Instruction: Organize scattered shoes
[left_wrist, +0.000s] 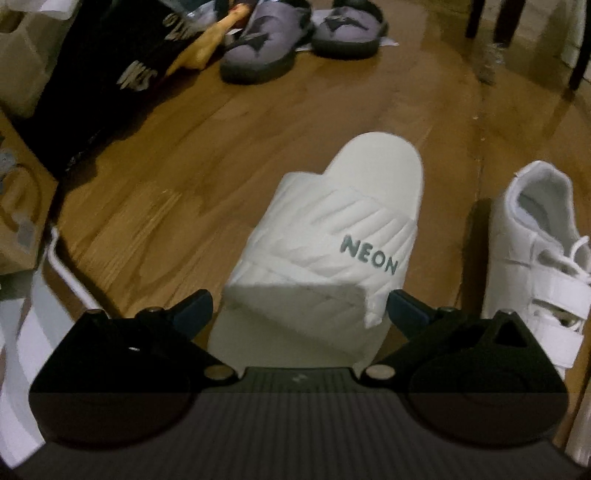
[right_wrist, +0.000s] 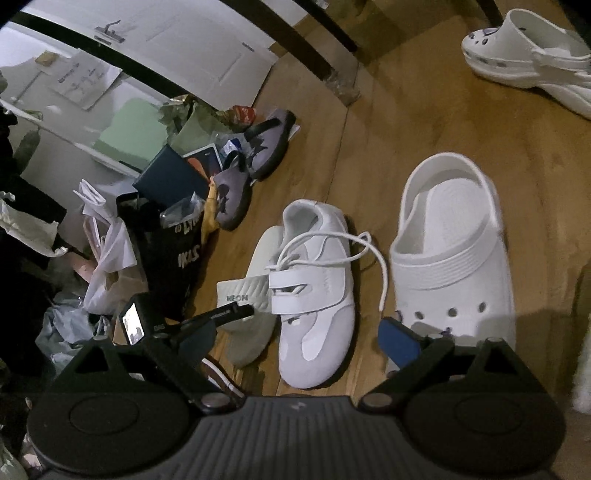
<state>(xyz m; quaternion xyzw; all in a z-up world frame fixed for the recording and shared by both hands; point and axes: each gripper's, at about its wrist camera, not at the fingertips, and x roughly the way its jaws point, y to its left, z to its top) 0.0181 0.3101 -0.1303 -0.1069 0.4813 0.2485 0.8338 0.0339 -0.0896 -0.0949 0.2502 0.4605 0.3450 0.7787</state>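
Your left gripper (left_wrist: 299, 314) sits low over the brown wooden floor (left_wrist: 155, 173) with its jaws spread wide, one dark blue pad (left_wrist: 192, 314) on each side of the white moulded slide sandal marked "NEON" (left_wrist: 332, 236). The pads flank the sandal's near end, but there is a visible gap on both sides, so you are not gripping it. The sandal points away from you, its strap band across the middle and its rounded end farthest off.

Just to its right stands a white lace-up sneaker with hook-and-loop straps (left_wrist: 546, 251), close beside the sandal; from the right wrist view the sneaker (right_wrist: 317, 295) overlaps the sandal's (right_wrist: 247, 288) edge, and whether they touch you cannot tell.

Your right gripper (right_wrist: 299, 339) is also wide open and holds nothing; it hovers above the sneaker's toe. A white perforated foam clog (right_wrist: 454, 266) lies just right of the sneaker, parallel to it. A second white clog (right_wrist: 532, 55) lies well apart, farther off at the right. A pair of grey slippers with dark soles (left_wrist: 295, 37) rests at the far side, next to a black printed bag (left_wrist: 103, 85).
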